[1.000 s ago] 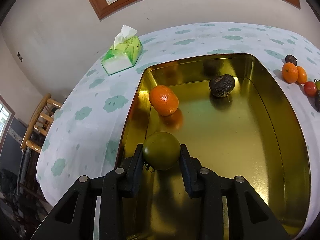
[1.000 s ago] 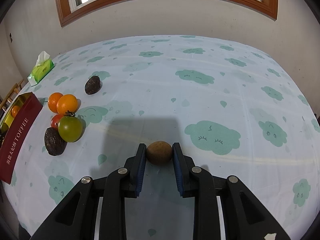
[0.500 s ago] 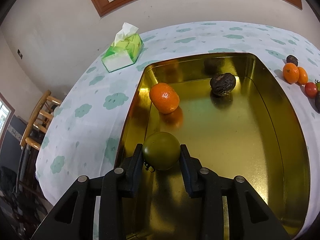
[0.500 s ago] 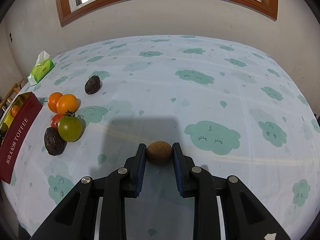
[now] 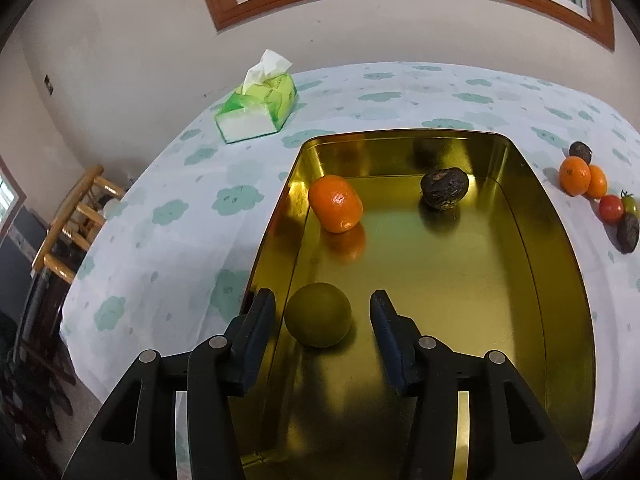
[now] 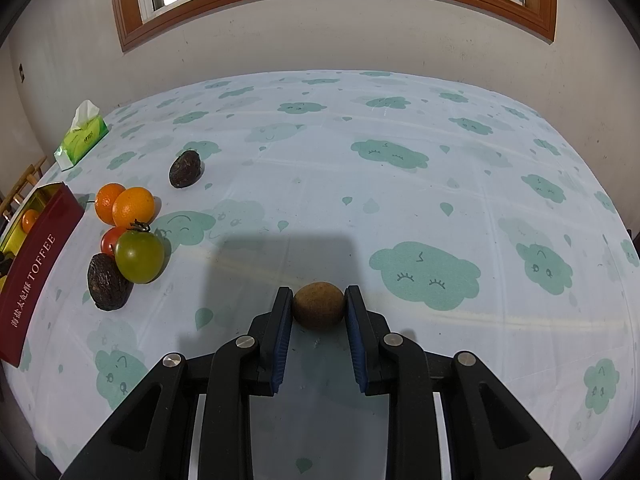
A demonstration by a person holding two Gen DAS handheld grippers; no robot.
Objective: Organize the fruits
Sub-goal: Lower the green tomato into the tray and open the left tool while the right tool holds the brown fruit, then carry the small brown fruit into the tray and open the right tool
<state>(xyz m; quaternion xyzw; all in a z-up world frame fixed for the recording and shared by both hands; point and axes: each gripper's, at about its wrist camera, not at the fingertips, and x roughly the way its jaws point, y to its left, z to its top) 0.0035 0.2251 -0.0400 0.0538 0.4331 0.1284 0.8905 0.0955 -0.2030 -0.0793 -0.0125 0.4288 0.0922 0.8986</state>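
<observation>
In the left wrist view, my left gripper [image 5: 322, 312] is open over the near left corner of the gold tin [image 5: 560, 264]. A green tomato [image 5: 318, 315] lies in the tin between the jaws, free of both. An orange [image 5: 335, 209] and a dark wrinkled fruit [image 5: 444, 188] also lie in the tin. In the right wrist view, my right gripper [image 6: 319, 306] is shut on a brown kiwi [image 6: 319, 305] just above the tablecloth. Two oranges [image 6: 126, 205], a red tomato [image 6: 110, 240], a green tomato [image 6: 139, 256] and two dark fruits [image 6: 109, 282] lie at the left.
A green tissue box [image 5: 258, 110] stands on the table behind the tin; it also shows in the right wrist view [image 6: 82, 136]. The tin's red side [image 6: 34, 272] reads TOFFEE. A wooden chair [image 5: 74, 220] stands off the table's left edge. A wall with a window runs behind.
My left gripper has opened and let go of the green tomato, which now rests in the tin. The right gripper and kiwi have not moved.
</observation>
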